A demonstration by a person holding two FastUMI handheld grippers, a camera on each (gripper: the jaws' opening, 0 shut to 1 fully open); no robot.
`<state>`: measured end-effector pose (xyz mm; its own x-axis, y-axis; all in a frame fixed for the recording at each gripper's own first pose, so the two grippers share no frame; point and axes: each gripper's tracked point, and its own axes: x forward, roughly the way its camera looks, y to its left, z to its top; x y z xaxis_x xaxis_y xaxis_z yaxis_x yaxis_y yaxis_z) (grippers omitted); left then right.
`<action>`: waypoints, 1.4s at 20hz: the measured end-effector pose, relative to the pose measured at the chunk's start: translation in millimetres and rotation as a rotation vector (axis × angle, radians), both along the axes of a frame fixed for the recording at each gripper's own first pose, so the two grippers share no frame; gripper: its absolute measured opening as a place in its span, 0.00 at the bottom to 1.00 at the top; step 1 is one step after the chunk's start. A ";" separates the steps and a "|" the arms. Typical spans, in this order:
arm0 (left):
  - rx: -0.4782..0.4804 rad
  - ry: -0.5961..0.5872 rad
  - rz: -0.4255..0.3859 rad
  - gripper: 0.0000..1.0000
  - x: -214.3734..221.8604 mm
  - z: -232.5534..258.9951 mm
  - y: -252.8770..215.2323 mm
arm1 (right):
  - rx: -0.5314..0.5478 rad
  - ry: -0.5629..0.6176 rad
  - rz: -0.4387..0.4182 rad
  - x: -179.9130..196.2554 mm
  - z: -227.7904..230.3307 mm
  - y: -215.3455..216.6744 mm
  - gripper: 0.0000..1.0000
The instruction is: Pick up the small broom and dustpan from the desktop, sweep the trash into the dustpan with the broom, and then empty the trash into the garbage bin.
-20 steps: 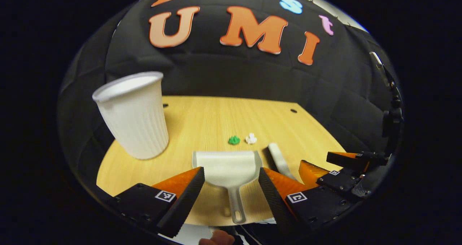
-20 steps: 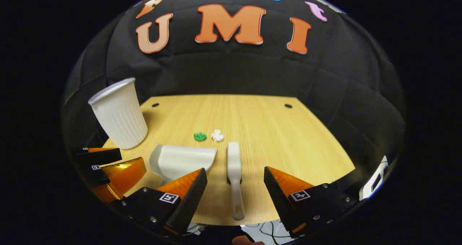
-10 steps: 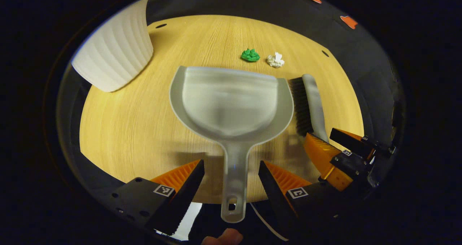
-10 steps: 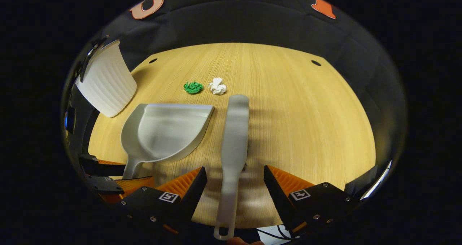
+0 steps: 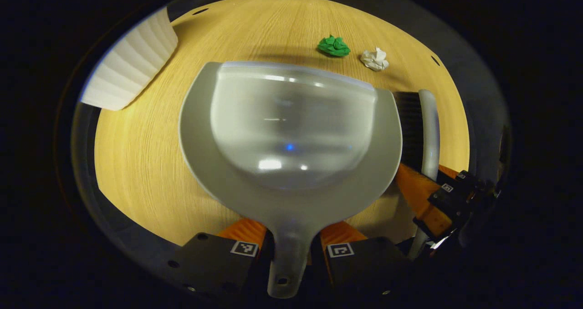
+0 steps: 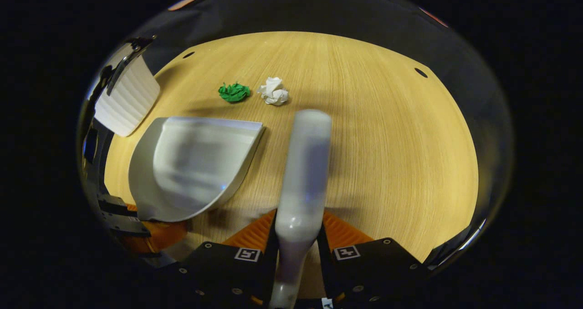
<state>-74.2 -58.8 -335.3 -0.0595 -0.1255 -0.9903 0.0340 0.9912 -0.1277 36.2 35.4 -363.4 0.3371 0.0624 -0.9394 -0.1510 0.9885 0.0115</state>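
In the left gripper view my left gripper (image 5: 291, 250) is shut on the handle of the grey dustpan (image 5: 291, 131), whose pan spreads out ahead over the wooden desktop (image 5: 136, 163). In the right gripper view my right gripper (image 6: 296, 250) is shut on the handle of the small grey broom (image 6: 305, 163), which points forward. A green paper wad (image 5: 334, 45) (image 6: 234, 92) and a white paper wad (image 5: 375, 58) (image 6: 273, 91) lie just beyond both tools. The broom (image 5: 421, 127) and right gripper (image 5: 432, 200) appear at the right of the left gripper view; the dustpan (image 6: 191, 163) lies left of the broom.
A white ribbed bin (image 5: 130, 68) (image 6: 125, 99) stands at the far left of the desktop (image 6: 387, 154). Small holes (image 6: 420, 73) mark the desktop's far corners, and the black booth wall rises behind its far edge.
Both grippers moved forward and down and shut: the left on the dustpan's handle, the right on the broom's handle. Both tools now look much larger and closer.
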 end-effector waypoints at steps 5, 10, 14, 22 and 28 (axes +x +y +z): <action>-0.022 0.021 -0.113 0.33 3.4 3.2 11.1 | -0.015 0.040 0.024 27.8 7.2 -12.5 0.35; -0.026 0.045 -0.208 0.31 9.4 -3.5 18.2 | -0.051 0.023 0.161 103.3 13.5 -28.1 0.33; -0.023 0.063 -0.249 0.31 14.6 -0.8 20.8 | -0.053 -0.040 0.337 167.9 22.9 -8.5 0.33; -0.021 0.082 -0.284 0.31 17.4 6.8 26.9 | 0.049 0.055 0.700 173.0 11.8 47.4 0.32; -0.022 0.082 -0.305 0.31 18.7 8.2 28.8 | 0.177 0.165 0.936 114.9 25.5 83.1 0.32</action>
<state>-55.5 -30.0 -327.1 -0.1773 -0.1107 -0.9779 0.3178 0.9340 -0.1634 151.1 118.5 -338.0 -0.0560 0.3838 -0.9217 -0.8600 0.4505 0.2398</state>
